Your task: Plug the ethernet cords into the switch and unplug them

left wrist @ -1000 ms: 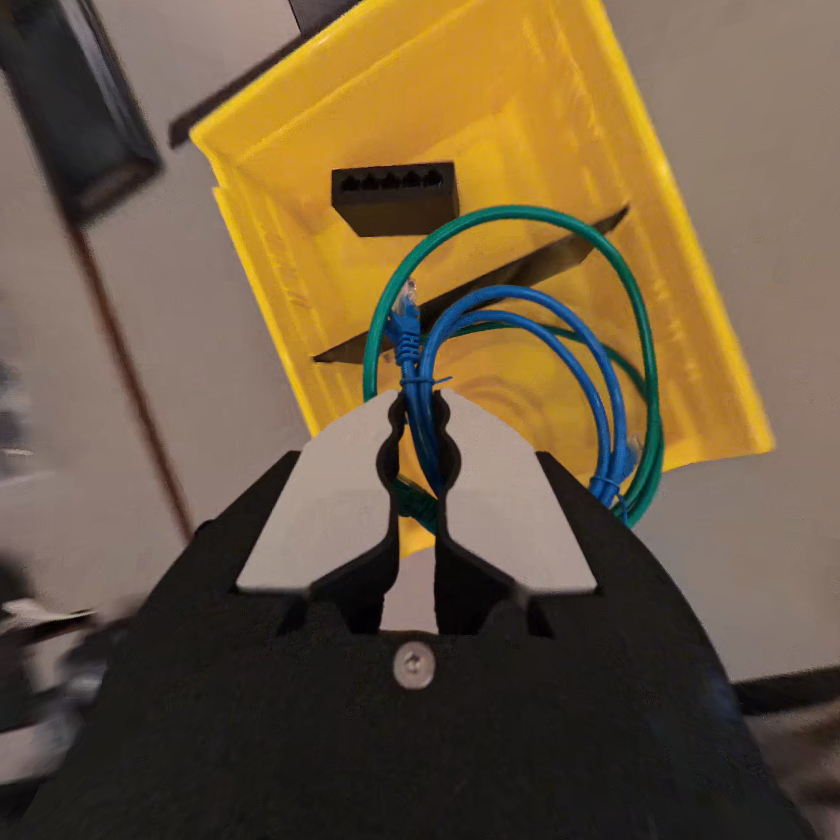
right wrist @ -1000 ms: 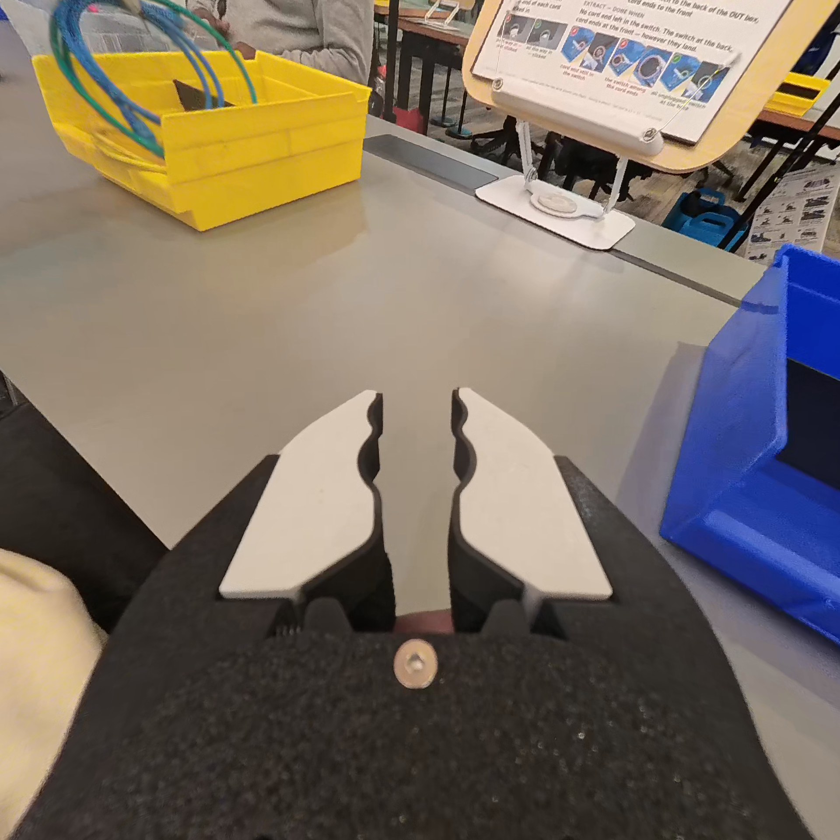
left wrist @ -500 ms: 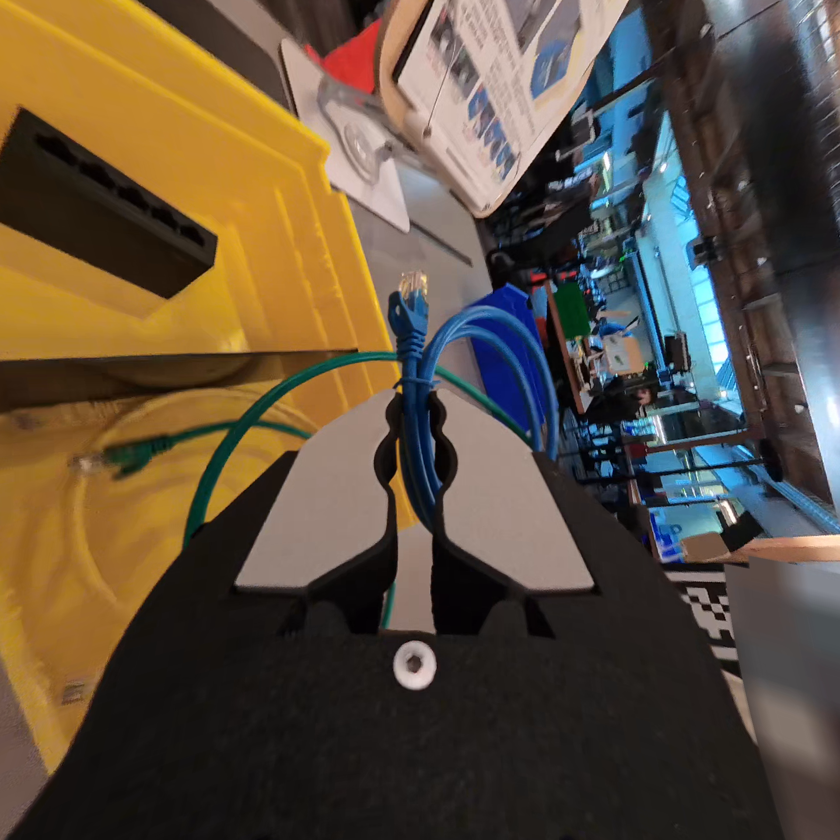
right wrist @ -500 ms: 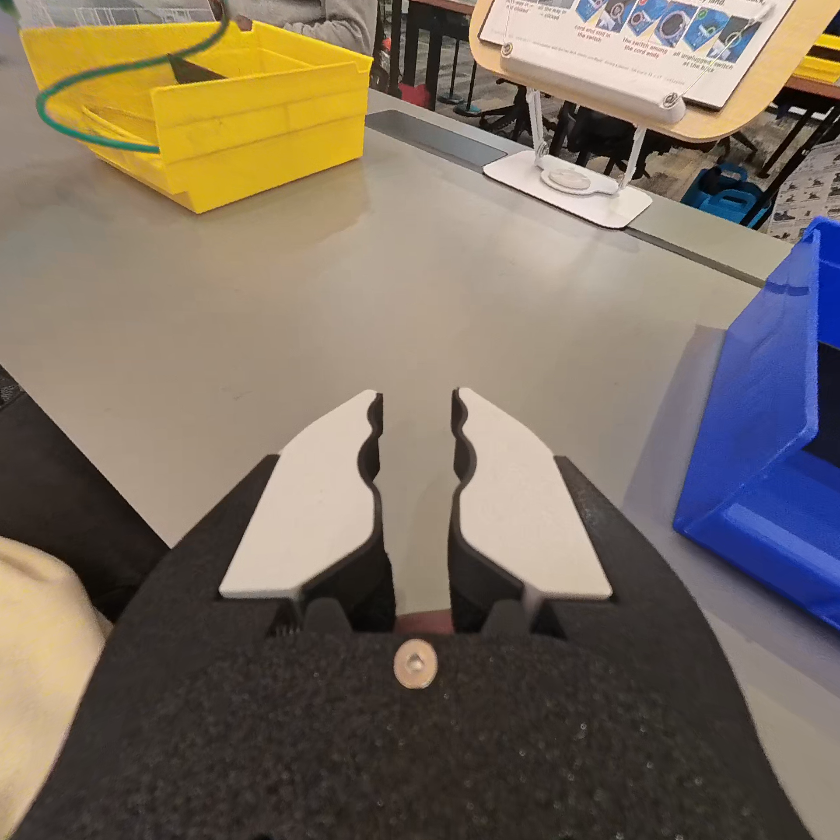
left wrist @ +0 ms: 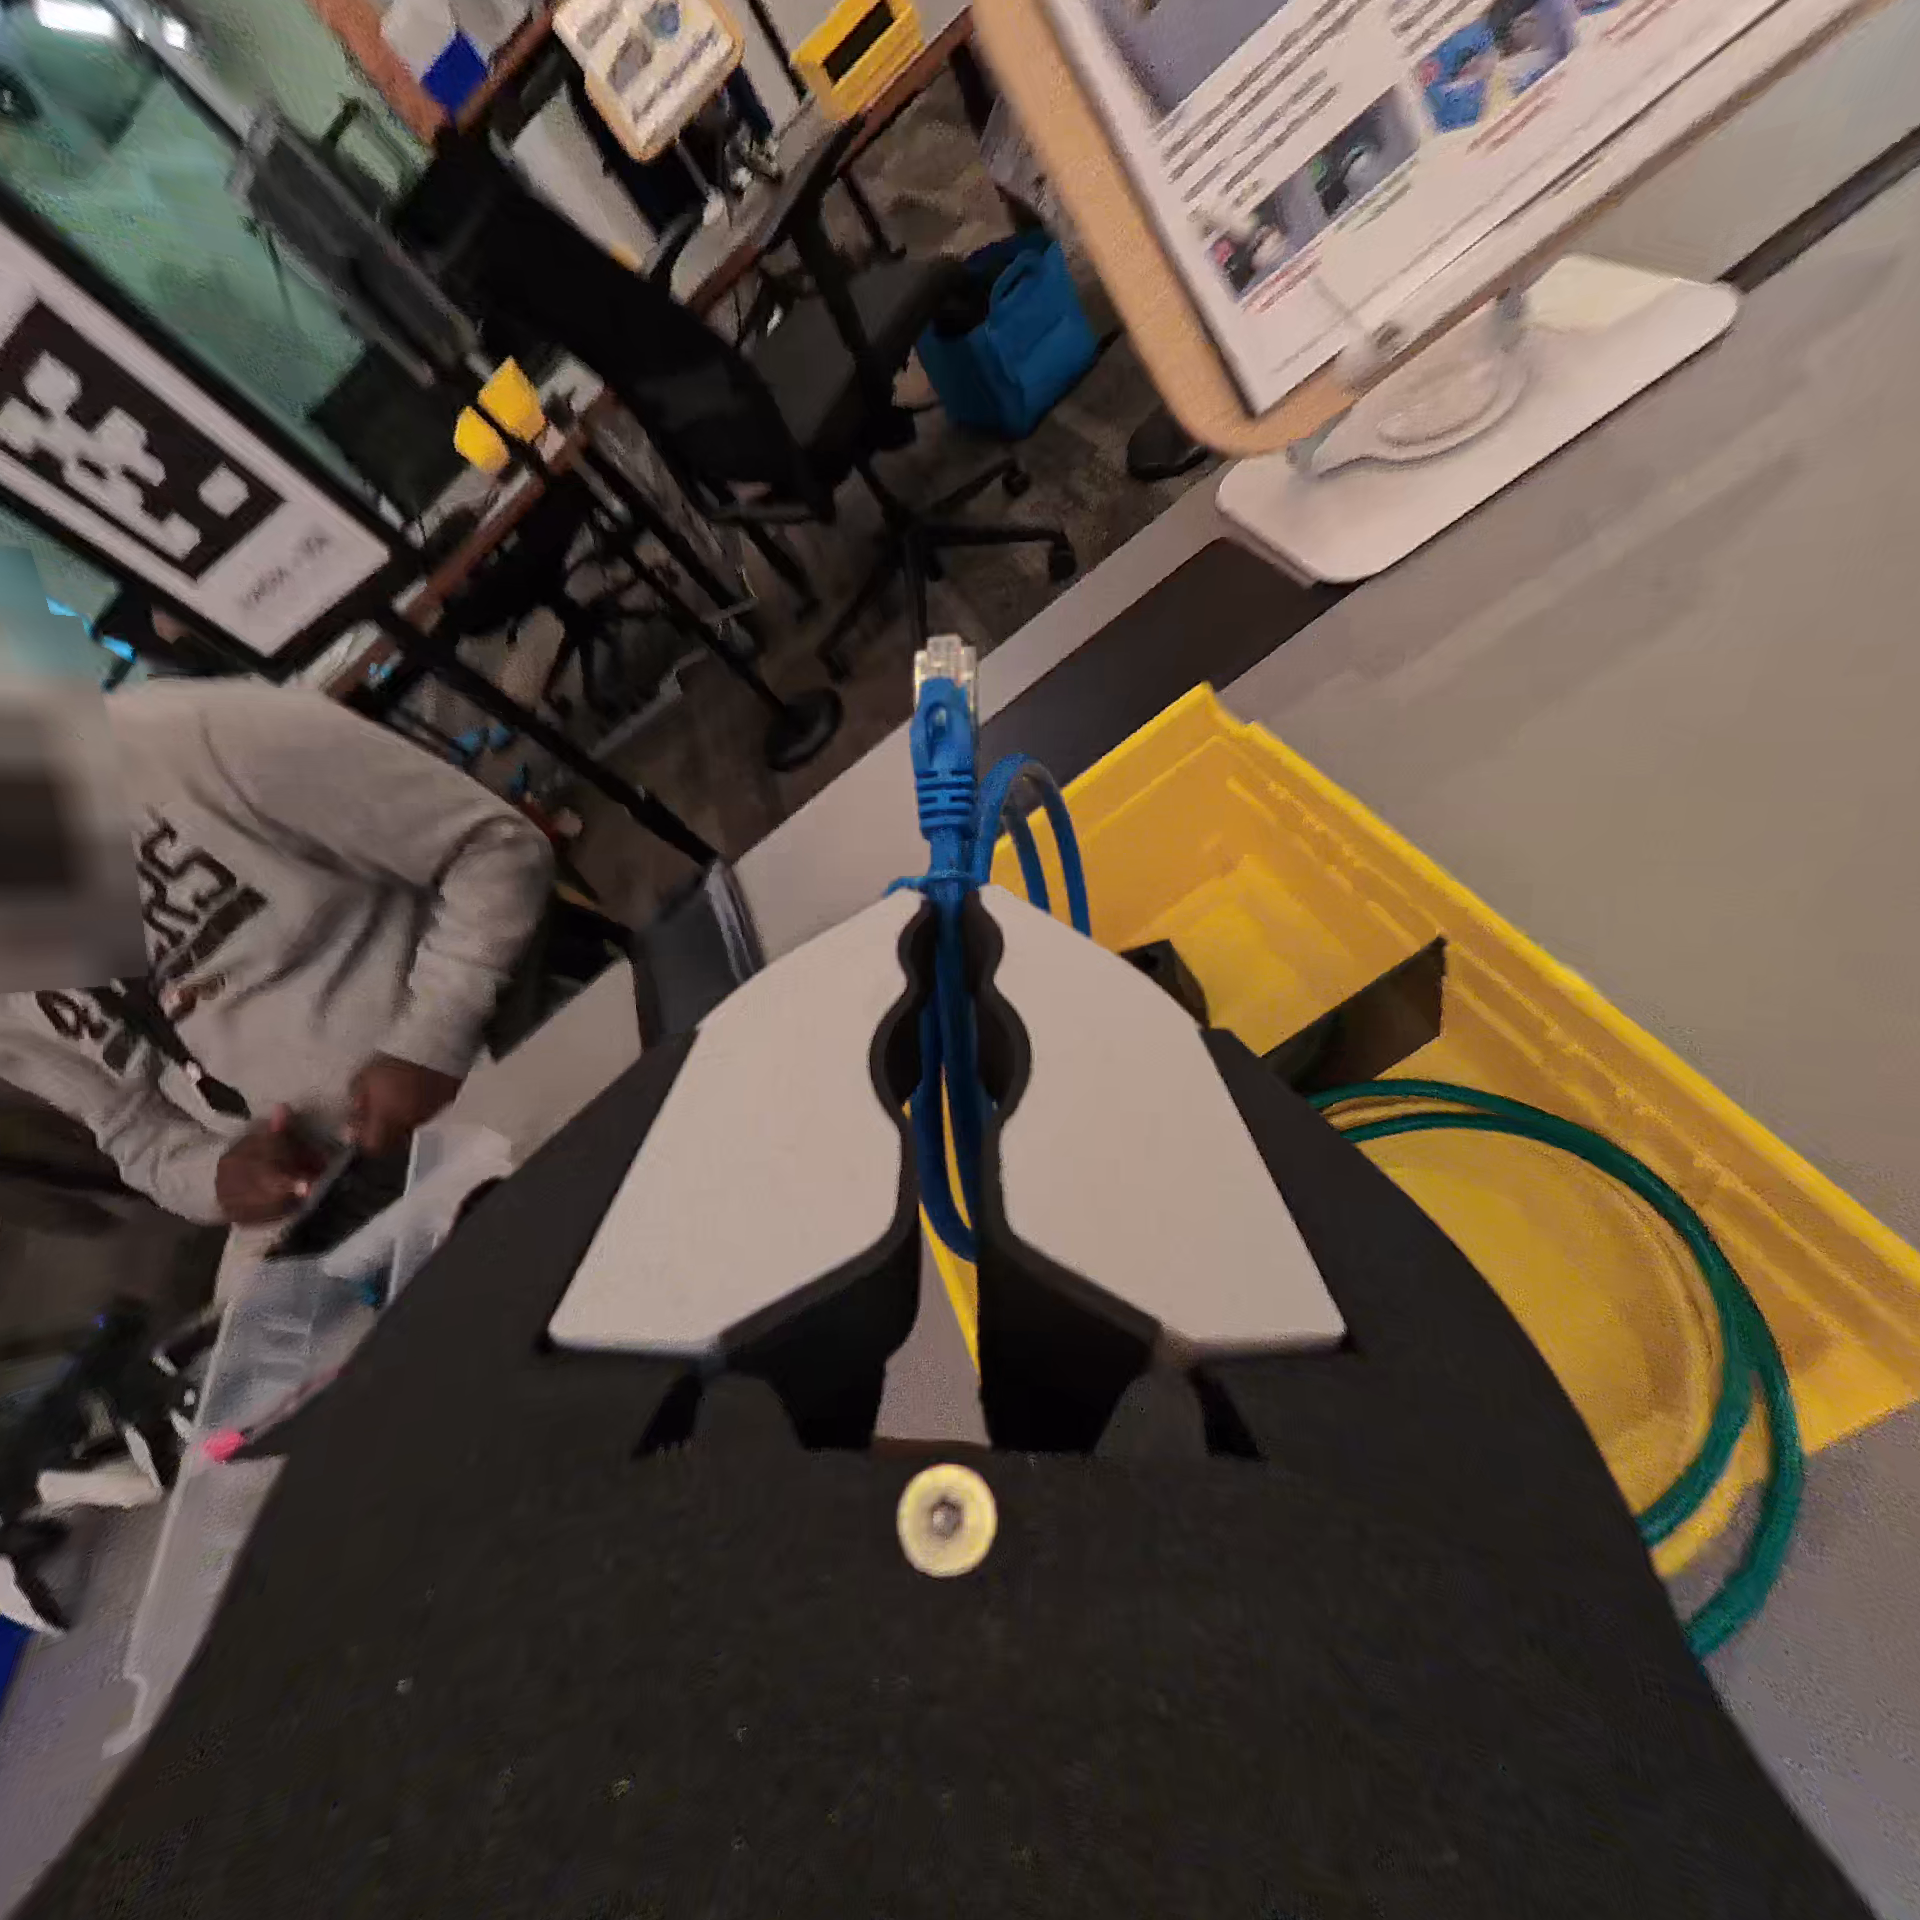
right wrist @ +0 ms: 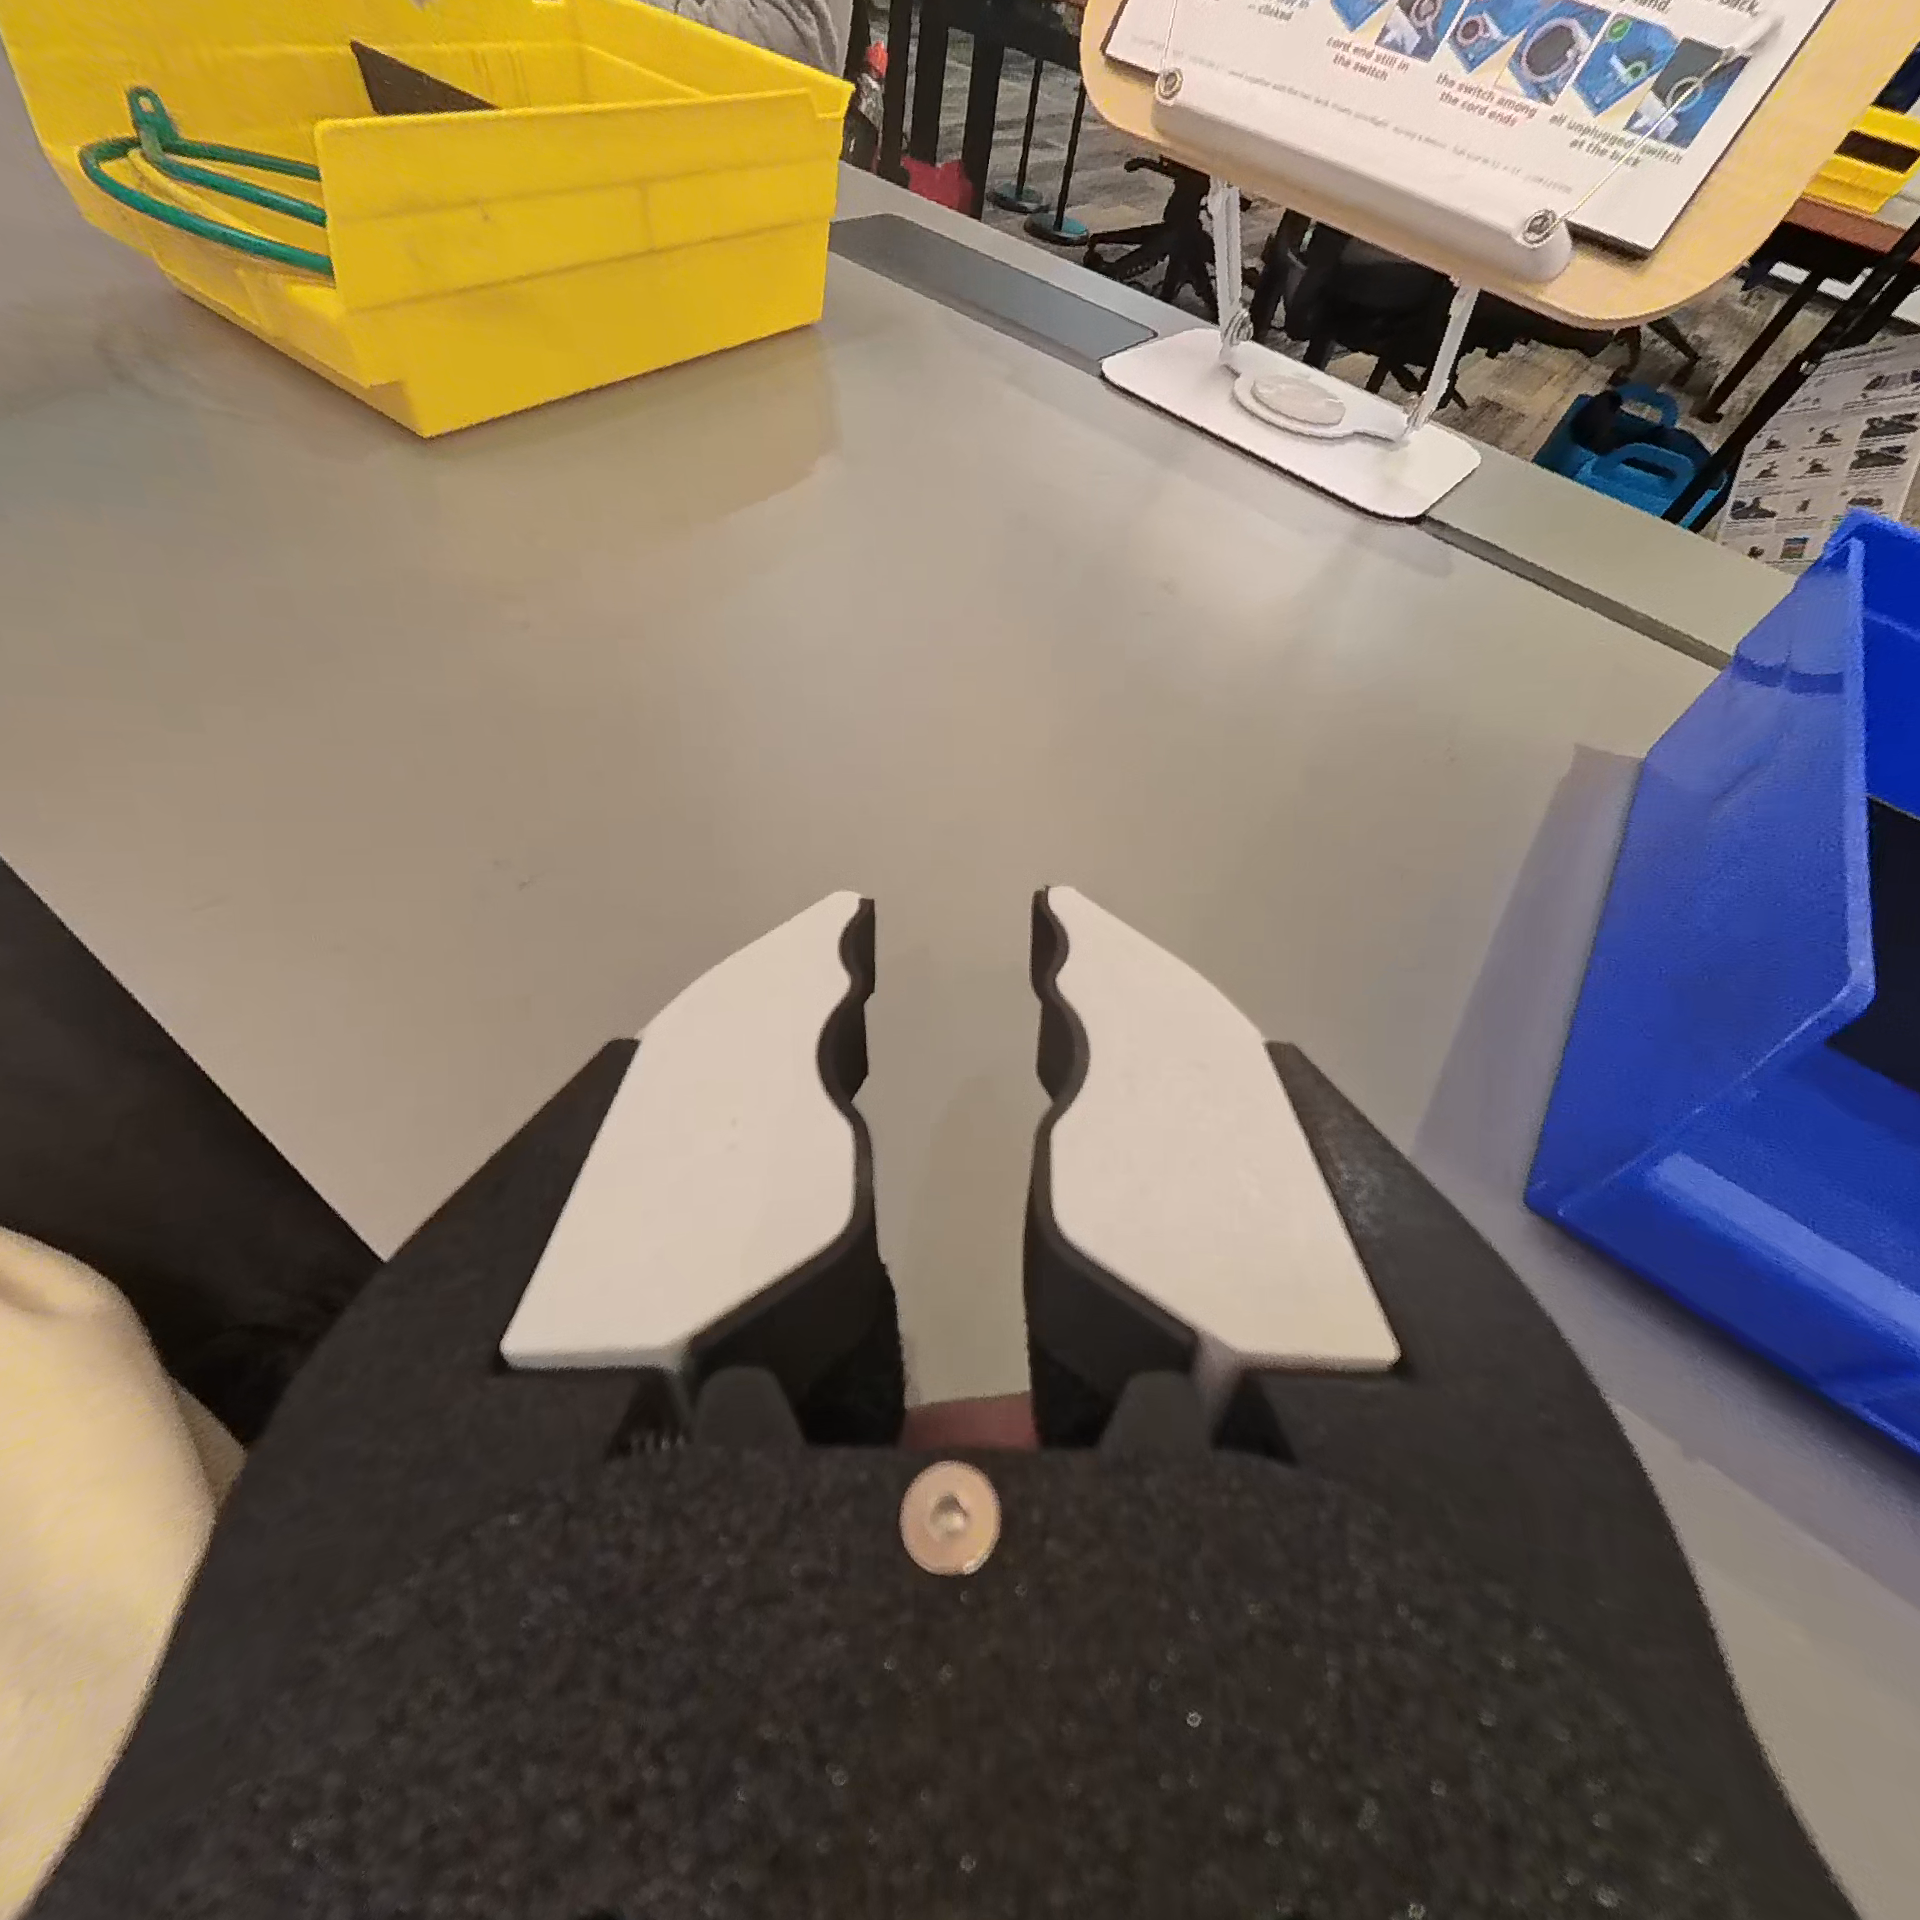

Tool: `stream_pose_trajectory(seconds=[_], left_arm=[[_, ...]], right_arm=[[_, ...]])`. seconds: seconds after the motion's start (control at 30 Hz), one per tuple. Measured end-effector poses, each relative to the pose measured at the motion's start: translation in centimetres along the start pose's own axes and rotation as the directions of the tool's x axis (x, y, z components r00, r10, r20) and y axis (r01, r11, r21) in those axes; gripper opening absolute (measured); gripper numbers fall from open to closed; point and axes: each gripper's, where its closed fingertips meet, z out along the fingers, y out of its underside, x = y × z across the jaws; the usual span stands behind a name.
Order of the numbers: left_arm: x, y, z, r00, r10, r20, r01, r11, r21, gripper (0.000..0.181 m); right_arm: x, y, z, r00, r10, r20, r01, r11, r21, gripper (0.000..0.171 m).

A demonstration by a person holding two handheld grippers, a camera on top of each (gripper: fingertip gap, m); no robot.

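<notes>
My left gripper (left wrist: pixel 948 909) is shut on a coiled blue ethernet cord (left wrist: pixel 943 790). Its clear plug points up past the fingertips, and it hangs above the yellow bin (left wrist: pixel 1538 1049). A green ethernet cord (left wrist: pixel 1704 1299) lies looped in that bin and spills over its near rim. The switch is hidden in this view. My right gripper (right wrist: pixel 953 914) is open and empty over the grey table (right wrist: pixel 727 644). The yellow bin (right wrist: pixel 582 218) sits far left in the right wrist view, with the green cord (right wrist: pixel 197 187) hanging over its side.
A blue bin (right wrist: pixel 1766 1039) stands at the right of the table. A white stand with an instruction board (right wrist: pixel 1351 405) stands at the table's far edge. A person in a grey sweatshirt (left wrist: pixel 260 935) sits beyond the table, with chairs and desks behind.
My left gripper has swung round and lifted with the blue cord, so the switch dropped out of view. The green cord has fallen back over the yellow bin's side. My right gripper barely moved.
</notes>
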Motion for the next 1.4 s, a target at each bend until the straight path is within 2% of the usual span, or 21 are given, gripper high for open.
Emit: stream_pose_trajectory(seconds=[0.07, 0.17, 0.27, 0.37, 0.5, 0.6, 0.63, 0.67, 0.7, 0.73, 0.83, 0.93, 1.0, 1.03, 1.07, 1.1, 1.17, 1.23, 1.3, 1.37, 1.4], left_arm=[[1.3, -2.5, -1.5, 0.999, 0.021, -0.048, -0.018, 0.998, 0.053, 0.004], [5.4, -6.0, -4.4, 0.975, -0.019, -0.22, 0.053, 0.987, 0.153, 0.004], [11.4, -8.6, -7.1, 0.904, -0.062, -0.422, 0.169, 0.961, 0.22, 0.004], [18.0, -9.9, -8.7, 0.791, -0.092, -0.605, 0.285, 0.931, 0.23, 0.004], [26.0, -10.3, -9.1, 0.581, -0.147, -0.8, 0.439, 0.885, 0.157, 0.004], [30.2, -9.9, -8.7, 0.464, -0.166, -0.87, 0.49, 0.867, 0.096, 0.004], [31.3, -9.5, -8.3, 0.454, -0.165, -0.876, 0.484, 0.871, 0.087, 0.004], [32.1, -9.2, -8.1, 0.445, -0.165, -0.88, 0.485, 0.871, 0.082, 0.004], [32.6, -9.0, -7.9, 0.433, -0.171, -0.885, 0.497, 0.865, 0.076, 0.004], [33.1, -8.7, -7.7, 0.426, -0.18, -0.886, 0.503, 0.861, 0.067, 0.004], [34.3, -7.2, -6.9, 0.456, -0.183, -0.871, 0.458, 0.887, 0.053, 0.005], [35.0, -6.6, -6.6, 0.519, -0.157, -0.84, 0.427, 0.899, 0.096, 0.032], [35.8, -5.7, -5.8, 0.578, -0.127, -0.806, 0.344, 0.934, 0.099, 0.049], [36.2, -5.4, -5.5, 0.597, -0.111, -0.795, 0.31, 0.945, 0.1, 0.051], [36.6, -5.3, -5.5, 0.606, -0.093, -0.79, 0.293, 0.95, 0.113, 0.042], [36.8, -5.2, -5.5, 0.617, -0.075, -0.784, 0.282, 0.95, 0.131, 0.02], [36.9, -4.6, -5.3, 0.659, -0.024, -0.751, 0.224, 0.96, 0.165, 0.012], [36.8, -3.7, -4.7, 0.728, 0.084, -0.681, 0.104, 0.967, 0.231, 0.007], [36.4, -3.3, -4.2, 0.808, 0.243, -0.536, -0.059, 0.94, 0.337, 0.007], [35.8, -3.3, -4.0, 0.839, 0.42, -0.347, -0.263, 0.869, 0.418, 0.006], [35.7, -3.6, -4.2, 0.828, 0.493, -0.268, -0.341, 0.821, 0.457, 0.006]], right_arm=[[0.0, -0.1, 0.0, 1.0, -0.003, 0.0, 0.003, 1.0, 0.004, 0.029], [-0.2, -0.8, -0.1, 1.0, -0.004, 0.027, 0.003, 0.999, 0.046, 0.029], [-1.2, -3.3, 0.4, 0.988, 0.04, 0.148, -0.06, 0.989, 0.134, 0.029], [-1.7, -6.6, 1.5, 0.974, 0.033, 0.226, -0.075, 0.98, 0.183, 0.035], [-2.7, -11.7, 3.3, 0.93, 0.023, 0.366, -0.125, 0.958, 0.258, 0.045], [-3.3, -12.8, 5.8, 0.852, 0.111, 0.511, -0.239, 0.952, 0.191, 0.053], [-3.7, -12.5, 6.5, 0.815, 0.147, 0.56, -0.272, 0.951, 0.147, 0.05], [-4.1, -12.2, 6.9, 0.778, 0.172, 0.604, -0.295, 0.949, 0.11, 0.035], [-4.3, -11.8, 7.1, 0.752, 0.188, 0.632, -0.308, 0.948, 0.084, 0.008], [-4.0, -11.2, 7.6, 0.758, 0.203, 0.62, -0.312, 0.947, 0.071, 0.008], [-3.3, -10.2, 7.8, 0.846, 0.093, 0.524, -0.207, 0.964, 0.164, 0.006], [-3.1, -11.1, 6.8, 0.925, -0.092, 0.367, -0.028, 0.951, 0.309, 0.006], [-3.8, -11.9, 5.7, 0.933, -0.209, 0.293, 0.078, 0.912, 0.403, 0.006], [-4.0, -12.1, 5.5, 0.936, -0.252, 0.246, 0.132, 0.898, 0.42, 0.006], [-4.1, -12.1, 5.4, 0.933, -0.303, 0.192, 0.199, 0.882, 0.427, 0.006], [-4.3, -12.0, 5.4, 0.92, -0.365, 0.138, 0.276, 0.859, 0.432, 0.006], [-4.9, -11.1, 5.7, 0.877, -0.474, 0.082, 0.403, 0.816, 0.414, 0.006], [-5.2, -9.4, 6.3, 0.873, -0.456, 0.176, 0.379, 0.859, 0.344, 0.007], [-6.4, -7.1, 6.6, 0.858, -0.316, 0.405, 0.258, 0.947, 0.191, 0.016], [-7.5, -6.3, 5.7, 0.779, -0.127, 0.614, 0.134, 0.99, 0.035, 0.039], [-7.8, -6.7, 4.9, 0.724, -0.05, 0.688, 0.077, 0.997, -0.009, 0.037]])
